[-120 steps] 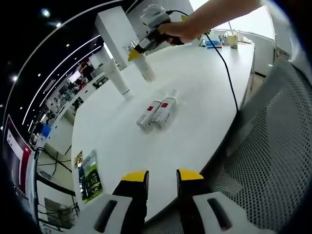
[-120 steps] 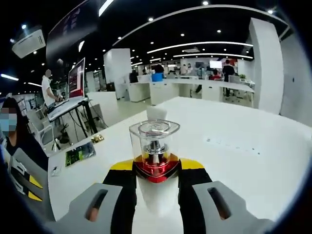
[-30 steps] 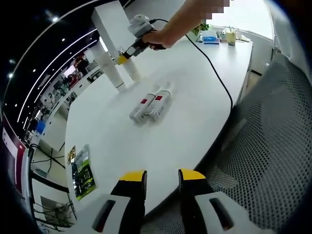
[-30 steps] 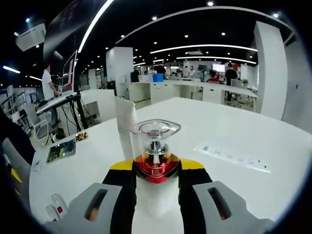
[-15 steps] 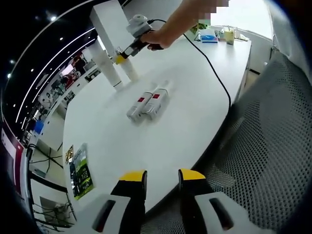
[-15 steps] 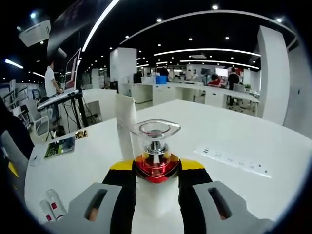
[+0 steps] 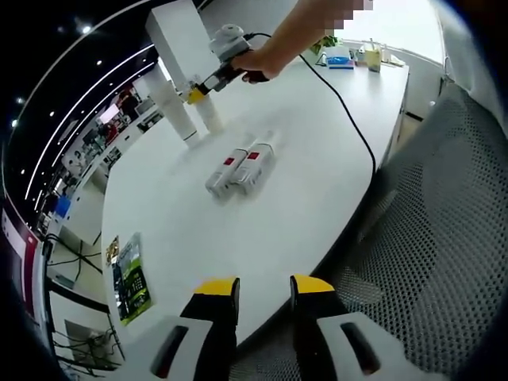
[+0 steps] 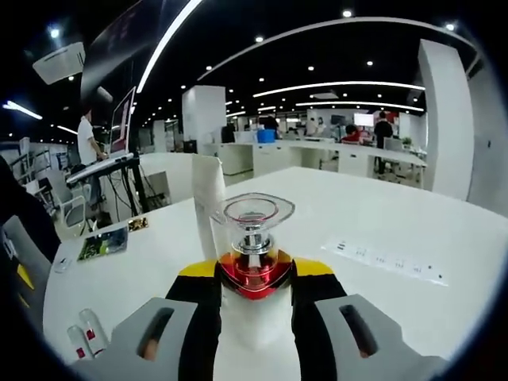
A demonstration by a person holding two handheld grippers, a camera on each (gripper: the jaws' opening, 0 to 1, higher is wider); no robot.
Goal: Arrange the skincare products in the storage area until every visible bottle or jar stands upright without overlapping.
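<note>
My right tongs (image 8: 254,298) clamp a pump bottle (image 8: 252,238) upright beside a standing tube (image 7: 176,111) near the table's (image 7: 302,175) far edge. Left tongs (image 7: 264,290) are apart, empty, at the near edge. Two bottles (image 7: 242,165) lie mid-table, so I judge the task roughly half done.

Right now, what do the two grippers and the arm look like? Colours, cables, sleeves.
Both grippers share one build: pale grey bodies with dark slots, black jaws capped in yellow. That shows on the left gripper and the right gripper up close. In the left gripper view the right one has a grey handle with a black cable trailing across the table. The arm holding it is bare, no sleeve showing.
</note>
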